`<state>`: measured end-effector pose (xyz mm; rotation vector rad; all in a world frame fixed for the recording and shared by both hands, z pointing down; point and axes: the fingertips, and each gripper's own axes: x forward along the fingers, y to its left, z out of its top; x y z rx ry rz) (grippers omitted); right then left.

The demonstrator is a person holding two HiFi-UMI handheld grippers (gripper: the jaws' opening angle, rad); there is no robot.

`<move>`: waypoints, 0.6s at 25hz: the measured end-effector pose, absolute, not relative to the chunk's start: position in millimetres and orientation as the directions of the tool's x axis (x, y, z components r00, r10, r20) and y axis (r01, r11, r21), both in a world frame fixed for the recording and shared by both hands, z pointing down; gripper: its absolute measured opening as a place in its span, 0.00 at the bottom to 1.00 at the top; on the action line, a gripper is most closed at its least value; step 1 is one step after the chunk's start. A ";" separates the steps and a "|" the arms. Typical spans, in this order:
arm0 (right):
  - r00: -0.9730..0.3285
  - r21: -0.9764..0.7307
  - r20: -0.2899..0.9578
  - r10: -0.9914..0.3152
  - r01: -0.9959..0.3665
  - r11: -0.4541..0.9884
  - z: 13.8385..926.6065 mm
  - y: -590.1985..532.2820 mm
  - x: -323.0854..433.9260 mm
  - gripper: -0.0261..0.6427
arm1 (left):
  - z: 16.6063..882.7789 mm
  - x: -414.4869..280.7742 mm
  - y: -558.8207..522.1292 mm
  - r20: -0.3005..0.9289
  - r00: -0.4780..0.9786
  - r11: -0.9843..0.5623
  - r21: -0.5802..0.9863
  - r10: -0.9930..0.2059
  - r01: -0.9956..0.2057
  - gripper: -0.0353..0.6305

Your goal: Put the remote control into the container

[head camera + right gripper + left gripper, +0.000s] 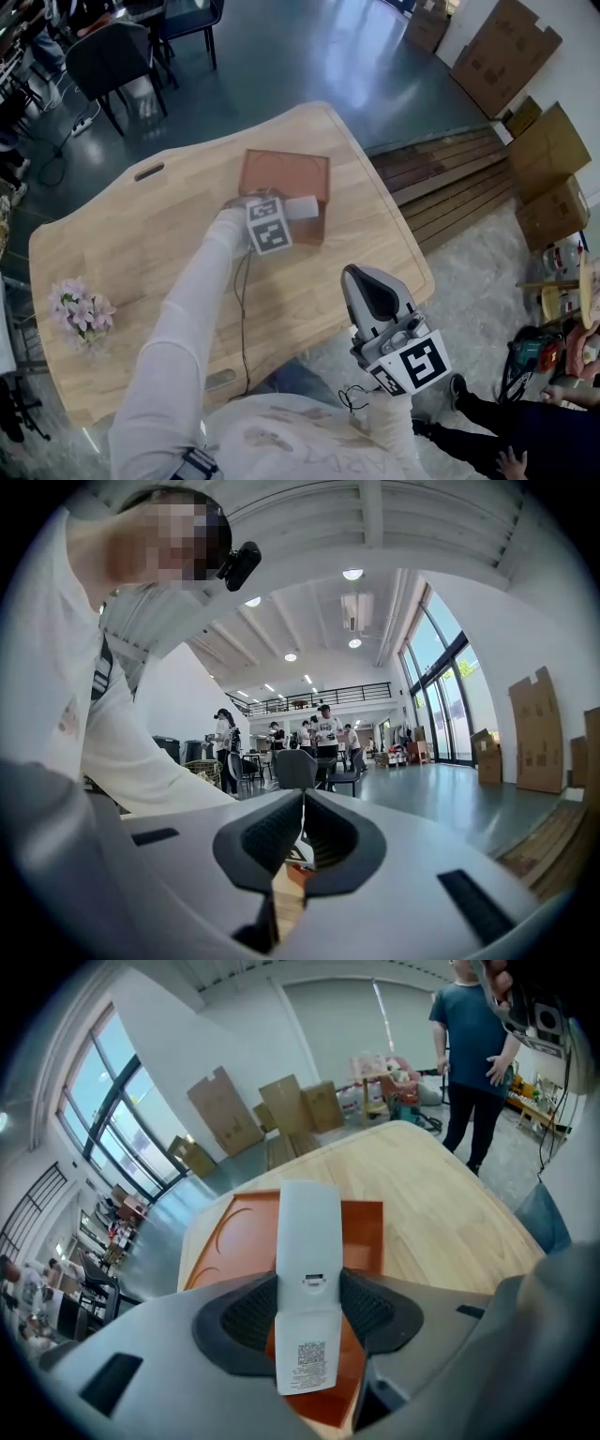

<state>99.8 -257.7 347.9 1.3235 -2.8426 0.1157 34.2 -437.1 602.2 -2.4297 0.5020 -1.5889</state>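
A white remote control [309, 1279] lies back-up between the jaws of my left gripper [309, 1309], which is shut on it. Its far end pokes out over the shallow brown container [234, 1232]. In the head view the left gripper [281, 214] hovers over the near right part of that container [281, 169], and the remote [302, 206] shows as a pale block beside the marker cube. My right gripper [375, 295] hangs off the table's near right edge, raised toward me. Its jaws [302, 832] are closed together with nothing between them.
The wooden table [141, 244] carries a small bunch of pink flowers [82, 309] at its left. A cable [242, 300] runs along the table beside my left sleeve. Cardboard boxes [553, 178] and planks [450, 187] lie on the floor to the right. A person [473, 1044] stands beyond the table.
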 end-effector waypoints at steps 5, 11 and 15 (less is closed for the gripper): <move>-0.641 -0.074 0.048 -0.766 -0.767 0.638 354.6 -265.5 104.7 0.07 | 620.2 35.0 -442.2 0.884 0.314 -0.938 -0.325 -0.346 -0.119 0.38; -0.629 -0.084 0.060 -0.775 -0.777 0.624 361.1 -272.5 113.5 0.07 | 643.9 34.4 -443.3 0.928 0.236 -0.957 -0.285 -0.290 -0.053 0.38; -0.621 -0.088 0.068 -0.781 -0.783 0.615 365.0 -275.6 119.4 0.07 | 657.1 34.7 -442.9 0.950 0.178 -0.966 -0.256 -0.255 -0.015 0.38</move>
